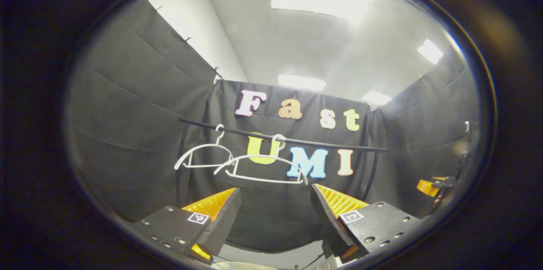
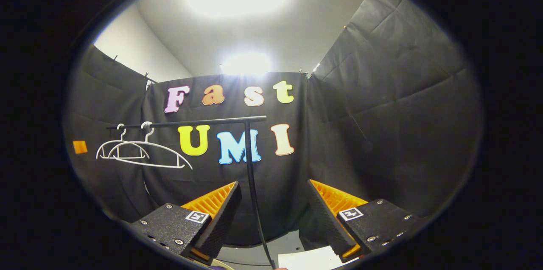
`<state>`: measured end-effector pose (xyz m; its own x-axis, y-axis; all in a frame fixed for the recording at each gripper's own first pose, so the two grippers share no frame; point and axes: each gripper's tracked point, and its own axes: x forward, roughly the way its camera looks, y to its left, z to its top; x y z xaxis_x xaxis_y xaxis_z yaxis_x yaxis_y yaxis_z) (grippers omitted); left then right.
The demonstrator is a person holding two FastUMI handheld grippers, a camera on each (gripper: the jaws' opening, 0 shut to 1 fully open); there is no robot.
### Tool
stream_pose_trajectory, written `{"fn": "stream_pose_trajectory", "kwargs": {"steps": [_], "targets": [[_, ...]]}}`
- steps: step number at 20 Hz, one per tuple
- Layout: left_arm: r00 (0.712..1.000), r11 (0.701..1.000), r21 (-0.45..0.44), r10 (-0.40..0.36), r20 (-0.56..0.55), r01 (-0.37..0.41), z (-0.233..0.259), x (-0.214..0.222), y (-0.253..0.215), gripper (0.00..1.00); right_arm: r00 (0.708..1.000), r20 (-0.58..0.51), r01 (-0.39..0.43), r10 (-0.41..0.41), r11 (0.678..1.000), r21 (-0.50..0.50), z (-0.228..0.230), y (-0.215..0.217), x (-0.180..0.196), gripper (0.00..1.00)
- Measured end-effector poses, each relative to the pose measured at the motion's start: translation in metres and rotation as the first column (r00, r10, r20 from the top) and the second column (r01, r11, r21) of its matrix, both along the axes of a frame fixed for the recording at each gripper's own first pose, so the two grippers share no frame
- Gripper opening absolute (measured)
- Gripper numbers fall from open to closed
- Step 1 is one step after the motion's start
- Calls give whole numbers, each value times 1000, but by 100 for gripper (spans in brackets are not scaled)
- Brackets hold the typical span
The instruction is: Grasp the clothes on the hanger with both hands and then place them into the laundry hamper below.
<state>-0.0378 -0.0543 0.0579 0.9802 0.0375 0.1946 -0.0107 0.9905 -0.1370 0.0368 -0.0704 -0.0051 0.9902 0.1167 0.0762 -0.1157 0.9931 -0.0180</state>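
Hold left gripper [image 1: 275, 215] and right gripper [image 2: 273, 215], jaws spread and empty, toward two bare hangers [image 1: 254, 156] on the rail [image 1: 331, 144]; clothes' whereabouts unclear, likely soft, light, floppy, so pinch bunched shoulder folds.

Two white hangers [image 1: 202, 156] [image 1: 263, 169] are hung on a black rail [image 1: 297, 140], which is carried by black posts [image 2: 253, 193]. The booth wall [image 2: 382, 125] is draped in black cloth, plain and creased. The ceiling [image 1: 297, 45] is seen as pale grey, with white light panels [image 1: 316, 0].
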Motion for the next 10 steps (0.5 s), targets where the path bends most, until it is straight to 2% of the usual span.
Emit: {"fn": "stream_pose_trajectory", "kwargs": {"steps": [3,7,9,10], "targets": [[999,1000,1,23,-45,-23,-8,-25,-1,94,999,7,-33,33,997,-64,-14,-9,-10,95],[995,993,118,28,-96,-17,-11,-38,-4,89,997,-36,-68,66,997,-49,-24,11,-10,95],[994,991,134,-7,-111,22,-15,-38,-10,100,998,-28,-62,61,998,-33,-16,22,-3,95],[993,991,128,-16,-119,32,-17,-35,-10,100,998,-17,-56,56,998,-25,-11,27,0,91]]}}
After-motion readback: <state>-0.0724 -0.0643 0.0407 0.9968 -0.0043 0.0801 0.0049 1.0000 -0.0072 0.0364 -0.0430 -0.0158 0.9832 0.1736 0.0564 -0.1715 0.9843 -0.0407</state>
